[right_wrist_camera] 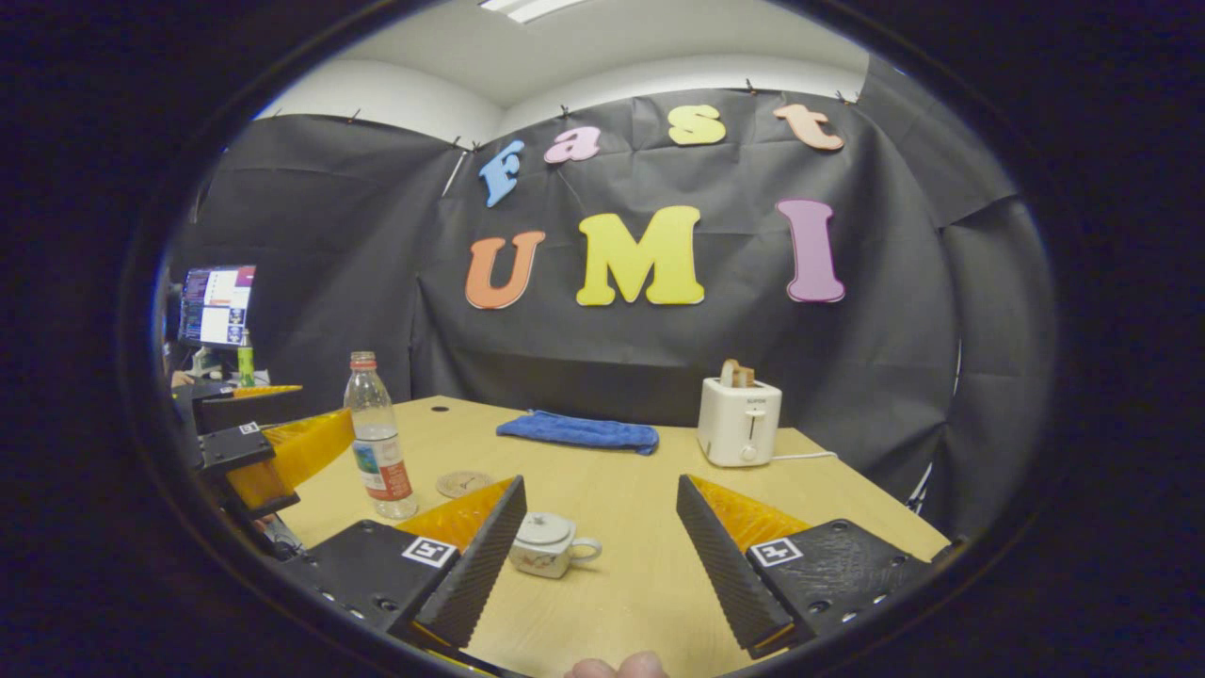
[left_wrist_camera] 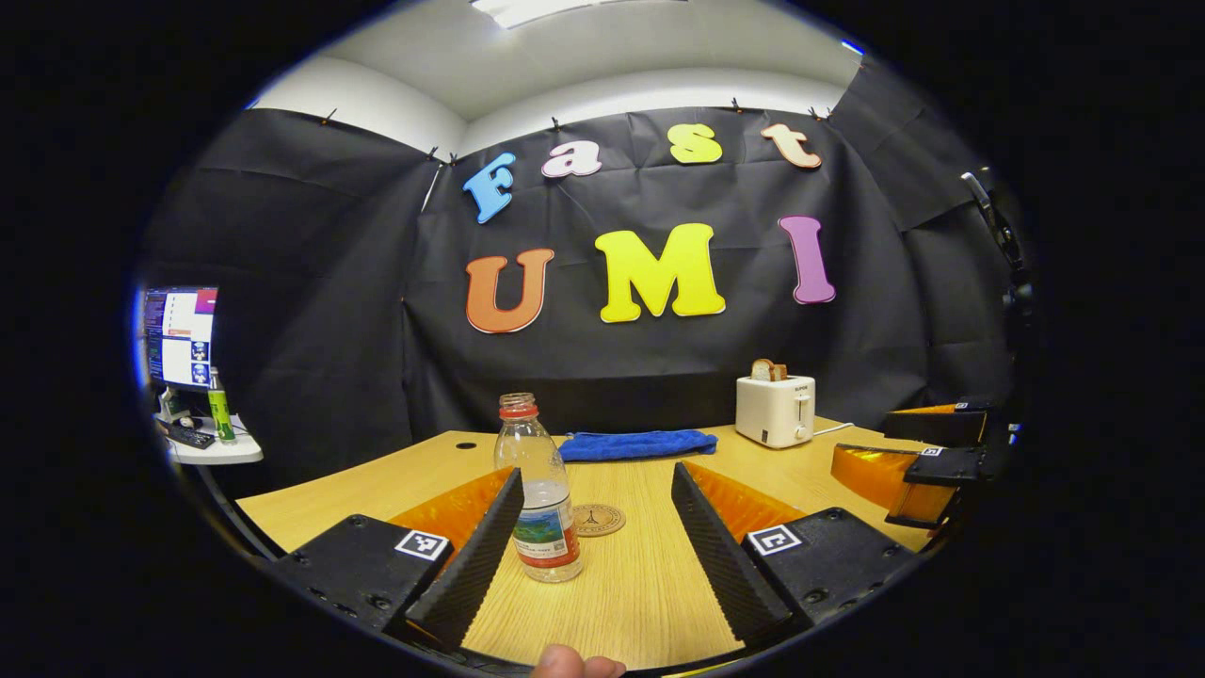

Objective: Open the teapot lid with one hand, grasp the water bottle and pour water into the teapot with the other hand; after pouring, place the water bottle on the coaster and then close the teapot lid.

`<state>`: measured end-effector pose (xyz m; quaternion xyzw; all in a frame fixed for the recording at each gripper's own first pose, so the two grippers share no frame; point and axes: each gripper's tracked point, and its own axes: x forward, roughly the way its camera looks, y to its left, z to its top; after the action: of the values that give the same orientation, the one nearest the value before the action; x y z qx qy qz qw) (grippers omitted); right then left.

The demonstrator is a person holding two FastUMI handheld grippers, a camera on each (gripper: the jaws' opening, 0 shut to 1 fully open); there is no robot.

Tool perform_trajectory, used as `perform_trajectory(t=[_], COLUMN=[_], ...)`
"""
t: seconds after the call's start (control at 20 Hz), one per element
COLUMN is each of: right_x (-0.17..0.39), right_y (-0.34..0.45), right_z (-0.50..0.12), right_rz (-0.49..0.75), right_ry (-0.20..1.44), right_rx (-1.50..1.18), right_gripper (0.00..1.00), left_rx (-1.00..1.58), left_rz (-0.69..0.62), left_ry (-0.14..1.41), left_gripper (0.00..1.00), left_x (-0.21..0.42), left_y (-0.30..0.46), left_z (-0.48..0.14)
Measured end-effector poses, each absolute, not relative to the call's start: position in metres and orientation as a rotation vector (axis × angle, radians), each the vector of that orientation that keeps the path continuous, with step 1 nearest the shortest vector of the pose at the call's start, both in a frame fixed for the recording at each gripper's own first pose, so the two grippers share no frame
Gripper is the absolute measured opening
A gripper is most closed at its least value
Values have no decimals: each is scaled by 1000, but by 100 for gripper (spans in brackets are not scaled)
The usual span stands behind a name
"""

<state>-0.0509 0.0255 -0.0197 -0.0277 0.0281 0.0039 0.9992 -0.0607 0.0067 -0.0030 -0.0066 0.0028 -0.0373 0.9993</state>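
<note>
Nothing looks started: both wide-open, empty grippers hover, left gripper (left_wrist_camera: 595, 541) facing the upright water bottle (left_wrist_camera: 539, 494) by its left finger, right gripper (right_wrist_camera: 597, 556) facing the lidded teapot (right_wrist_camera: 549, 543).

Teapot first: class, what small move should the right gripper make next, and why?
Probably ease the right gripper forward and down over the teapot. Its lid is still on, the jaws are open, and the teapot sits just ahead between the fingers, so nothing can be poured yet.

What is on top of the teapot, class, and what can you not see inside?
The teapot carries its lid, seated closed. Its inside is covered, so any water cannot be seen.
</note>
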Motion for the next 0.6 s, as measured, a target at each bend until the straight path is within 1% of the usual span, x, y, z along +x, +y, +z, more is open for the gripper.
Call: perform_trajectory(t=[0.1,0.3,0.4,0.6], right_x=[-41,-19,-7,7], right_y=[34,41,46,54], right_z=[-31,-47,-56,-58], right_rz=[34,36,32,28], right_ry=[96,146,178,203], right_rx=[-67,-79,-85,-111], right_gripper=[97,97,98,97], left_rx=[-14,-8,-37,-97], left_rz=[-63,-52,-34,-31], left_ry=[6,32,23,-52], left_gripper=[99,99,99,99], left_x=[-57,-43,-33,-7], left_y=[10,14,29,44], left_z=[-5,-14,-2,53])
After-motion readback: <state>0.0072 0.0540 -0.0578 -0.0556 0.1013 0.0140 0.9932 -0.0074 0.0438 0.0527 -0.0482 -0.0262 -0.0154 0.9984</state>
